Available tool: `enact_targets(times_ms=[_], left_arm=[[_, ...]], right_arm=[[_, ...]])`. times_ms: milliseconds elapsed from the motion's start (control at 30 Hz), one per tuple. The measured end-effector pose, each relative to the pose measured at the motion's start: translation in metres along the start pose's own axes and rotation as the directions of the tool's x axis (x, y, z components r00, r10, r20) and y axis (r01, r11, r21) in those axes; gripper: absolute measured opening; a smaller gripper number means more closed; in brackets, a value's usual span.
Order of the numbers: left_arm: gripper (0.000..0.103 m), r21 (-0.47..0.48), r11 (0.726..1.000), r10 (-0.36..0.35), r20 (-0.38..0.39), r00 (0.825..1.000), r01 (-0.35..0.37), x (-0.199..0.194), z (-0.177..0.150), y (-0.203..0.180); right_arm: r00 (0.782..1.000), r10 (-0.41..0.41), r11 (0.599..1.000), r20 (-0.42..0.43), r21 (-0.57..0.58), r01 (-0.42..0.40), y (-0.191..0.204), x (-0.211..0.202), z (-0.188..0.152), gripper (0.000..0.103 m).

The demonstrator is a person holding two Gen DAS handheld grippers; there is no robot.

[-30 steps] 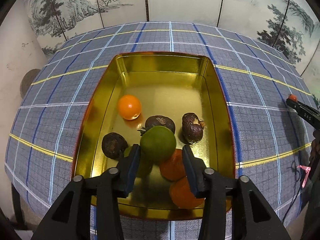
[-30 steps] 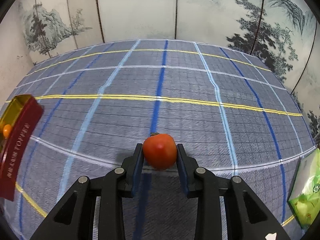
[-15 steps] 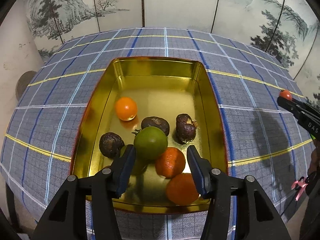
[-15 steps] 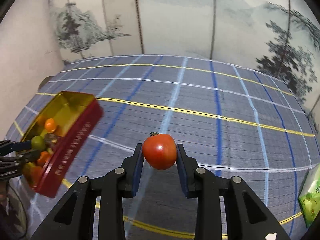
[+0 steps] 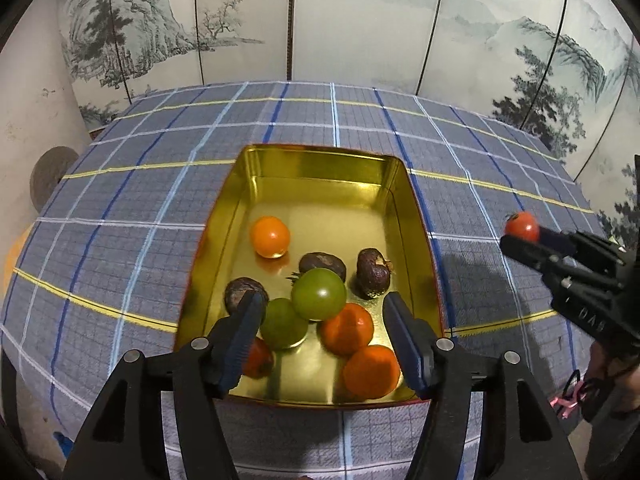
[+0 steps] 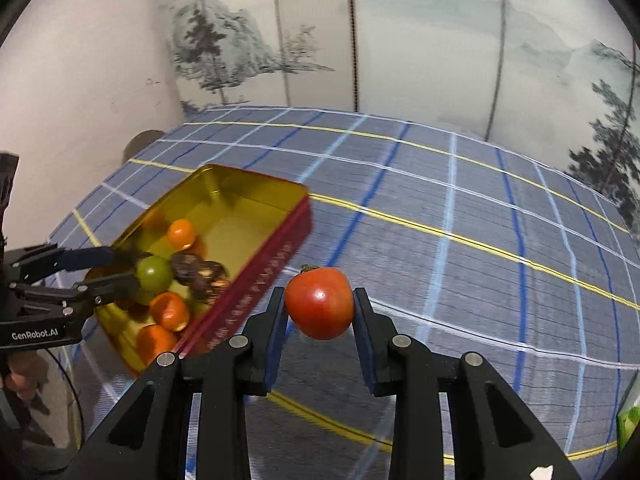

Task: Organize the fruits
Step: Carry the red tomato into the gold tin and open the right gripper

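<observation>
The right gripper pinches a red tomato in the air just beside the tin, over the checked cloth. The left gripper hangs above the tin's near end, its jaws opening with nothing pressed between them; below it a green tomato lies among oranges and dark fruits.

"GenRobot.AI" is printed in white on the left gripper, at nine o'clock in the right wrist view; the tin's side lettering is illegible.
</observation>
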State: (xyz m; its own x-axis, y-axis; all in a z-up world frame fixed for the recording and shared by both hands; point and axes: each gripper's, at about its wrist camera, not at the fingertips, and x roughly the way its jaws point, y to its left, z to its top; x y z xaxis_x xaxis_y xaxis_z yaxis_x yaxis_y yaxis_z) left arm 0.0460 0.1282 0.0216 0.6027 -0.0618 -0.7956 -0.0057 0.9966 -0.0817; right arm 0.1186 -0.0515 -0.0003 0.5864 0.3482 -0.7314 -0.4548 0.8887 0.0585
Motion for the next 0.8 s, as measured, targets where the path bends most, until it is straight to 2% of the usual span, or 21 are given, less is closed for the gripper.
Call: enact_targets(times_ms=[167, 533, 800], left_arm=[[0.066, -0.001, 1.000, 0.004, 0.010, 1.000, -0.004, -0.011, -0.001, 0.009], [0.069, -0.063, 0.993, 0.102, 0.010, 0.995, -0.101, -0.023, -0.010, 0.039], [0.069, -0.103, 0.984, 0.148, -0.007, 0.989, -0.148, -0.025, -0.017, 0.055]], right_arm=[[0.999, 0.042, 0.999, -0.005, -0.031, -0.042, 0.022, 0.001, 0.000, 0.030], [0.991, 0.133, 0.986, -0.032, -0.093, -0.135, 0.066, 0.010, 0.003, 0.030], [0.985, 0.156, 0.977, -0.071, -0.136, -0.164, 0.093, 0.028, 0.000, 0.030]])
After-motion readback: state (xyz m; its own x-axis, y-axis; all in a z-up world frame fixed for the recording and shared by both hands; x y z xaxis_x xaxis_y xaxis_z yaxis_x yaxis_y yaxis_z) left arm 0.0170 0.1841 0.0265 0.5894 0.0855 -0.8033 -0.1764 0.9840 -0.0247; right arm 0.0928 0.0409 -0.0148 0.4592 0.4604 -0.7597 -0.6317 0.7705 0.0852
